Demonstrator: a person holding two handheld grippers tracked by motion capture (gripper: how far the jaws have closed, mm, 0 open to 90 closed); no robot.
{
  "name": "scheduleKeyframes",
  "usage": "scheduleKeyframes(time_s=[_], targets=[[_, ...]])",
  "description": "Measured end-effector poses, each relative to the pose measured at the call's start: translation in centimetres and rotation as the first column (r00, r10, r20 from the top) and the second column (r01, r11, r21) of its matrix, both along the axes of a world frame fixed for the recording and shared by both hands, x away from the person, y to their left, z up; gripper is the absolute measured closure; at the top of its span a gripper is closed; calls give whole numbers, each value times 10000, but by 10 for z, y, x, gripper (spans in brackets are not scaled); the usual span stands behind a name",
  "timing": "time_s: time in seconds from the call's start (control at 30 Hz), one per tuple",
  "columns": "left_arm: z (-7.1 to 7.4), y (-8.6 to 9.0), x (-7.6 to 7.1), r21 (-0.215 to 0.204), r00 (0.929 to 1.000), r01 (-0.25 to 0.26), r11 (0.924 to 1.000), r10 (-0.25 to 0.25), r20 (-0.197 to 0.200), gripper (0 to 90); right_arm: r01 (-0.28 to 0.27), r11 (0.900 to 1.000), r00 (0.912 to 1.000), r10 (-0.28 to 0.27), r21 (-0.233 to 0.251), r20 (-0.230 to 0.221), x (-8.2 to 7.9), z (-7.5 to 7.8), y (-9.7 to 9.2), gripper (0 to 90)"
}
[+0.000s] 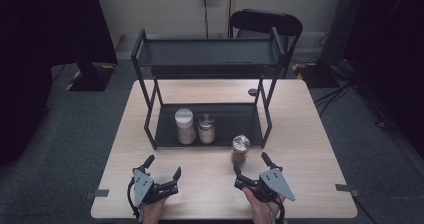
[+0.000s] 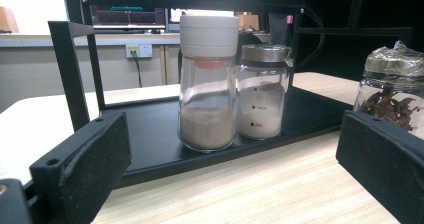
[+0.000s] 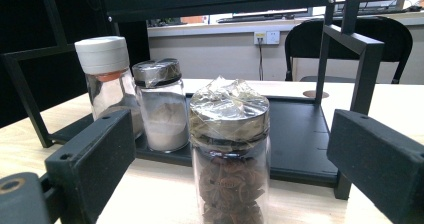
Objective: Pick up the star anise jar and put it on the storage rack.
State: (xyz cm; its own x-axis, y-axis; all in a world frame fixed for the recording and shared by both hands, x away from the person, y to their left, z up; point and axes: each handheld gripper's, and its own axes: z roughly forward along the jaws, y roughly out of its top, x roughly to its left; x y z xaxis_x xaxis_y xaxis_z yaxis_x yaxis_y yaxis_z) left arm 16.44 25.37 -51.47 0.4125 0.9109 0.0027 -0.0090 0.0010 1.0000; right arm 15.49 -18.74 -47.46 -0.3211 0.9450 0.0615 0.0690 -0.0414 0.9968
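A person's left tongs (image 1: 162,167) rest low on the wooden worktop (image 1: 310,134), jaws spread wide and empty, facing the black two-tier rack (image 1: 207,121). On its lower shelf stand a white-capped jar (image 1: 184,126) of tan powder and, touching it on the right, a silver-capped jar (image 1: 206,129) of white powder. Further right, a jar of star anise (image 1: 240,150), its lid wrapped in clear film, stands upright on the worktop just in front of the rack. The right tongs (image 1: 250,165), open and empty, sit just short of it. This looks like an approach; the next move probably means advancing to straddle the jar, then closing.
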Motion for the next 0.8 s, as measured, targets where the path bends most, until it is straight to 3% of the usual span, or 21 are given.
scheduleKeyframes(time_s=[0.8], targets=[[0,0,0,-2,10000,0,10000,0,9,3,-394,9990,9985,386,-207,-385,25,16,2,58]])
